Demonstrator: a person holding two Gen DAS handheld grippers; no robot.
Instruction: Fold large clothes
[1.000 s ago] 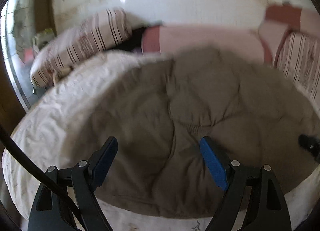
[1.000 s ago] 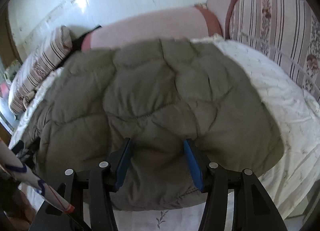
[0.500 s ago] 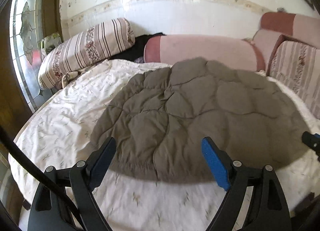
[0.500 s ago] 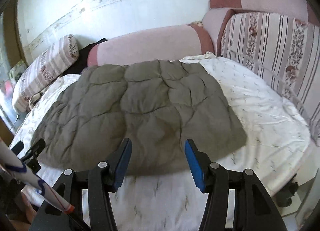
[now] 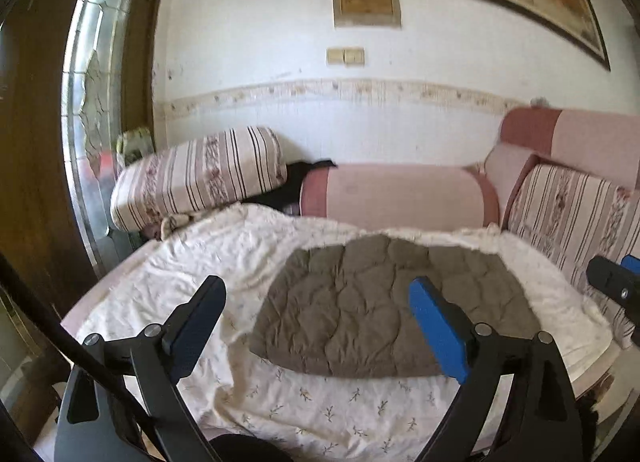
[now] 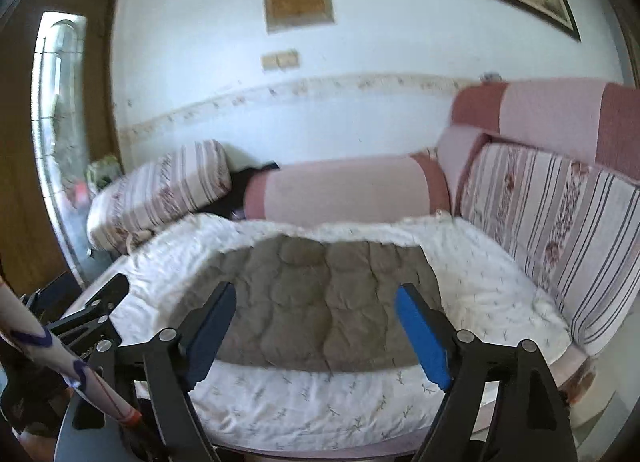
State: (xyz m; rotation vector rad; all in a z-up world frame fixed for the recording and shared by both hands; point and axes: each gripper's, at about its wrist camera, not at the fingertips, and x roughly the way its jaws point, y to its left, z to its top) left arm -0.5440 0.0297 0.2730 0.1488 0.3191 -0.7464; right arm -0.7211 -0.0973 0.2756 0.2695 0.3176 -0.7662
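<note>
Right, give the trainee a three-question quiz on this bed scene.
1. True or false: the left gripper is shut on the jacket.
2. What does the jacket lie on? A) striped cushion B) white sheet C) floor
3. Fill in: the right gripper has its jaws ____.

Key: 1 false, since both grippers hang open and apart from the jacket. 2 B, the white sheet. 3 open.

A bed (image 5: 332, 414) (white floral sheet) carries a folded olive quilted garment (image 5: 384, 310).
</note>
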